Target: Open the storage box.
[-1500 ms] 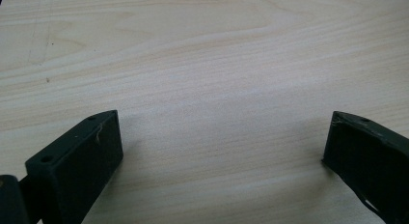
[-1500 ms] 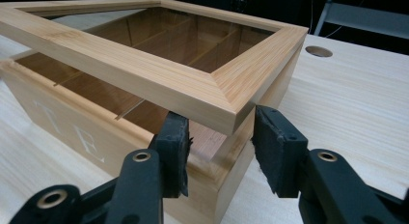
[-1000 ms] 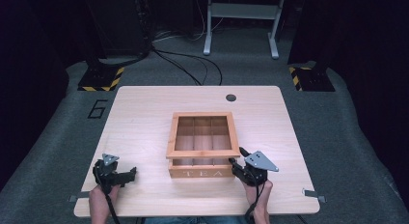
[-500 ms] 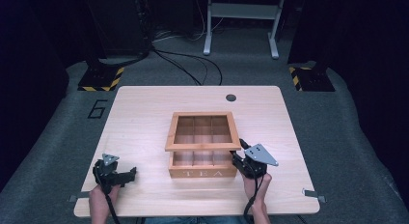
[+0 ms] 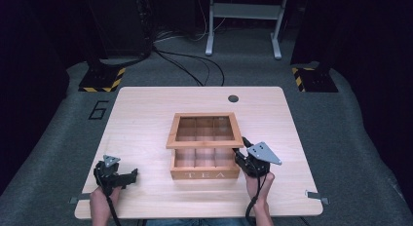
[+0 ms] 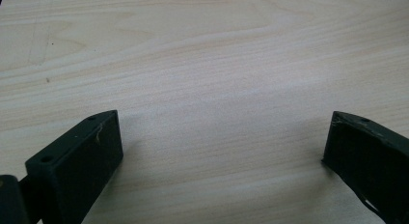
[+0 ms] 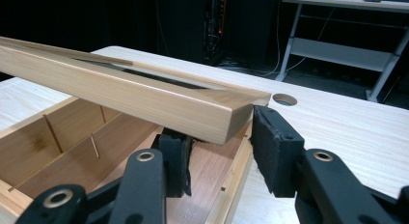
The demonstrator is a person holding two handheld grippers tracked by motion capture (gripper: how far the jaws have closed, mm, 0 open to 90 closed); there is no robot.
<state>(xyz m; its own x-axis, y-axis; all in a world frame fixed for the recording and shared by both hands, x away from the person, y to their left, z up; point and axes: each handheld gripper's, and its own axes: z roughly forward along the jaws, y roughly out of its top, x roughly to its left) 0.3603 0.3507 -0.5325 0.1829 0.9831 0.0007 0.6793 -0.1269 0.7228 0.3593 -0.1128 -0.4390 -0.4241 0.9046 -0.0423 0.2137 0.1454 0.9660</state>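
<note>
A wooden box [image 5: 204, 174] marked TEA stands mid-table, split into several compartments. Its glass-paned lid [image 5: 204, 144] is tilted up at the front, hinged along the back. My right gripper [image 5: 239, 156] is at the box's front right corner, shut on the lid's side rail. In the right gripper view the lid [image 7: 120, 96] slants above the box's inside [image 7: 53, 137], and the corner sits between the two pads of the right gripper [image 7: 219, 151]. My left gripper [image 5: 132, 176] rests low at the table's front left, open. Bare tabletop lies between the jaws of the left gripper [image 6: 222, 147].
The light wood table [image 5: 146, 114] has a round cable hole [image 5: 233, 98] at the back. Beyond it are grey floor, black cables, a metal desk frame [image 5: 243, 21] and two hazard-striped bases [image 5: 102, 79]. A "6" [image 5: 99, 109] is marked on the floor at left.
The lid's front edge has risen from nearly shut to clearly tilted up, and my right gripper has moved up and slightly forward with it. The left gripper has stayed still.
</note>
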